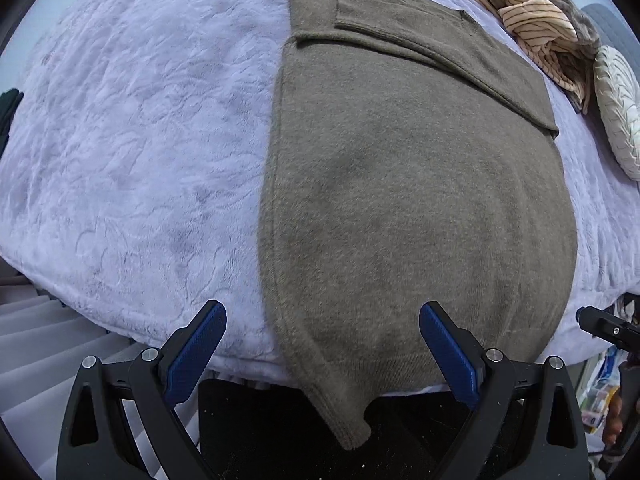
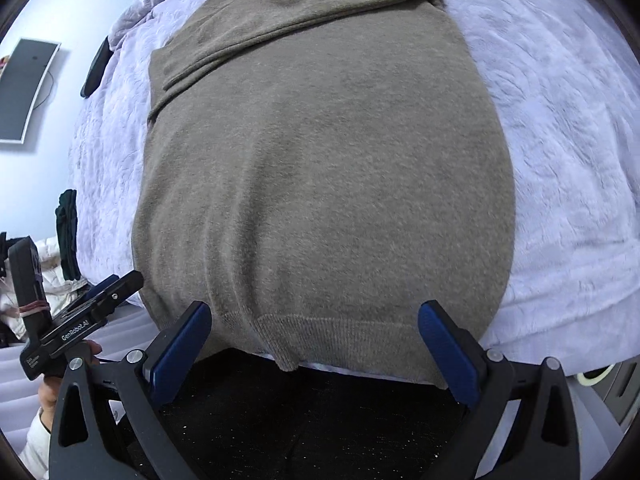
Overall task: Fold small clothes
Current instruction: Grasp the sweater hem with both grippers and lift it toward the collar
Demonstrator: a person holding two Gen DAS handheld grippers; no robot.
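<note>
Sweater (image 1: 416, 208) lies flat; both tools gape wide, empty.

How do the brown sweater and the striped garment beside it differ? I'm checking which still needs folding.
The brown sweater lies flat and smooth, sleeves folded across it, hem hanging over the bed edge; the striped garment sits crumpled in a heap. The sweater is plain, the garment cream with dark stripes. Both rest on the lilac blanket.

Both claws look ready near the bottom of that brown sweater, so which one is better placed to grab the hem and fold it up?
Probably the right gripper: its open fingers straddle the ribbed hem of the sweater squarely. The left gripper, also open, sits off toward the sweater's left edge, half over the lavender blanket.
</note>
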